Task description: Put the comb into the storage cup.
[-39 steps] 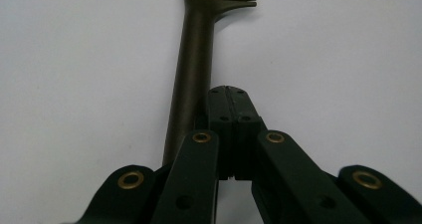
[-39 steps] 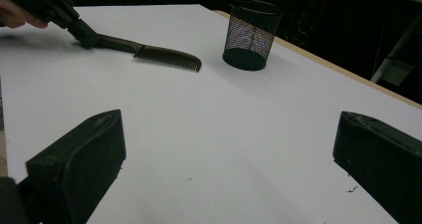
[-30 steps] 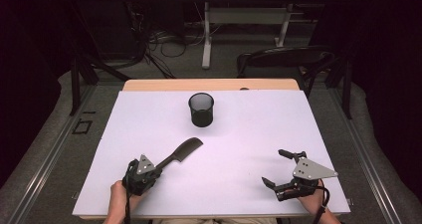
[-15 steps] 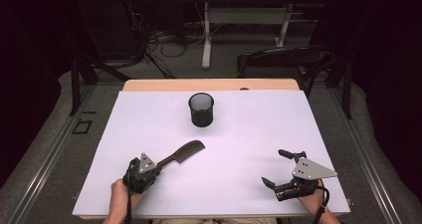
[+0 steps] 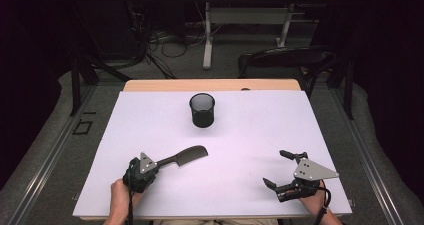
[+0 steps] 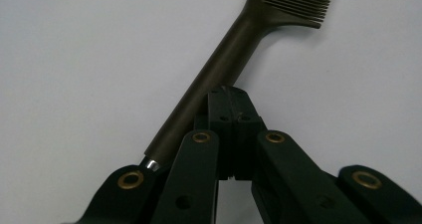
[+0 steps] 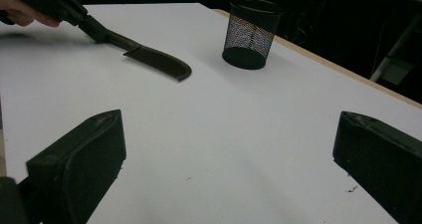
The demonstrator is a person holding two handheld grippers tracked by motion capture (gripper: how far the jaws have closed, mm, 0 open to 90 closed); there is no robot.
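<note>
Gripping the dark brown plastic comb (image 5: 182,157) by its round handle, my left gripper (image 6: 230,97) is clamped tight near the table's front-left; my right gripper (image 5: 281,169) rests with jaws apart. I'd lift level before swinging toward the black mesh cup (image 5: 202,110).

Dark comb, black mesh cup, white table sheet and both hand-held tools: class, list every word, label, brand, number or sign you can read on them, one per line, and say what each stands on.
No readable text anywhere.
Dark plastic comb with a long handle: no print visible.
Black wire-mesh cup: no label.
White sheet covering the table: blank.
Left tool and right tool: only holes and brass rivets, no writing.
</note>
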